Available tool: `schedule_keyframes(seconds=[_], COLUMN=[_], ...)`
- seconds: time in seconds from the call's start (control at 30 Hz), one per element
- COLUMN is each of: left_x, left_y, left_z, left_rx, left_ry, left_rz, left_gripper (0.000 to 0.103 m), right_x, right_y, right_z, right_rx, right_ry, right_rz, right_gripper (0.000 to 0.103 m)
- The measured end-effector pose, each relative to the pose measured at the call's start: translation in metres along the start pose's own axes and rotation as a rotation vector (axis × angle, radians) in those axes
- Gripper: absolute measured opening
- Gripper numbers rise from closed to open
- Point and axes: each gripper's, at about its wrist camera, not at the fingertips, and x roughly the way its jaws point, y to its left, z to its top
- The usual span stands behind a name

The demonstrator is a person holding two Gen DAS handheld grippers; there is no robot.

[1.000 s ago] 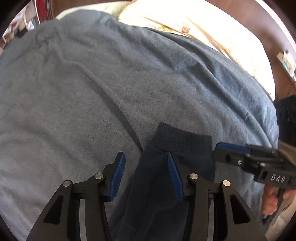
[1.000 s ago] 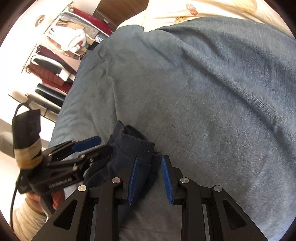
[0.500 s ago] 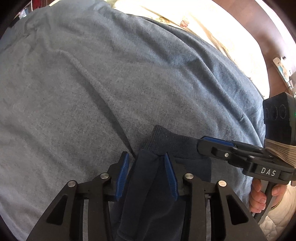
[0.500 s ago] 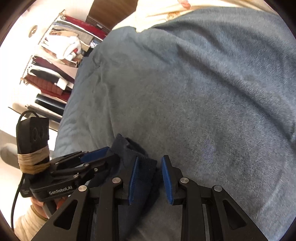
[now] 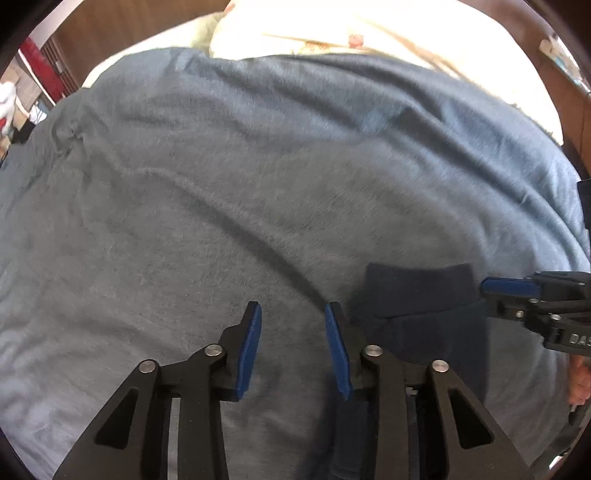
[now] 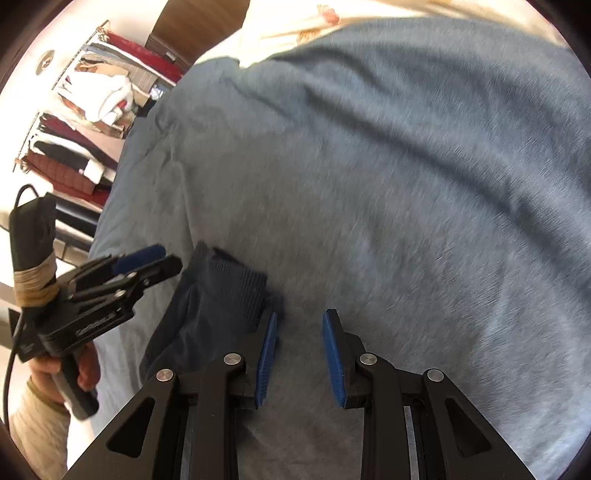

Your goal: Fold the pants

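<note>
Evidently pants (image 6: 218,306) (soft, limp knit) being left ungripped: left gripper (image 5: 291,347) closing on nothing, right gripper (image 6: 299,354) narrow, empty; ribbed cuff (image 5: 419,286) being judged firmest hold.

Two grippers — left gripper (image 5: 293,341) and right gripper (image 6: 300,354). One pair of dark navy pants (image 6: 218,295), one grey-blue blanket (image 5: 258,184) on one bed. One cream patterned pillow (image 5: 369,33) — one clothes rack (image 6: 81,122).
</note>
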Motion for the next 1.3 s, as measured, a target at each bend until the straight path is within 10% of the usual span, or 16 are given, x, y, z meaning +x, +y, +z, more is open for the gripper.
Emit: schedule_keyframes(seconds=[0.23,0.5,0.83,1.03,1.3], left_x=[0.007,0.032,0.035,0.018,0.051], left_y=[0.002,0.001,0.002,-0.006,-0.011], left_z=[0.005,0.019,0.023,0.046,0.057], left_rx=[-0.057,-0.073,-0.094,-0.096,-0.137], left_ry=[0.022,0.095,0.072,-0.033,0.032], left_rz=[-0.258,-0.366,-0.371,-0.381,-0.362], left_gripper=[0.021,0.023,0.011,0.009,0.006], right_x=[0.006,0.019,0.028,-0.015,-0.004], right_y=[0.004,0.005,0.005,0.009,-0.005], right_z=[0.008,0.010,0.014,0.015,0.031], right_rx=[-0.023,-0.031,-0.022,-0.037,-0.025], right_ry=[0.000,0.020,0.032,-0.116,-0.112], right_rz=[0.084,0.116,0.154,0.084,0.014], right_gripper=[0.028,0.028,0.012,0.010,0.010])
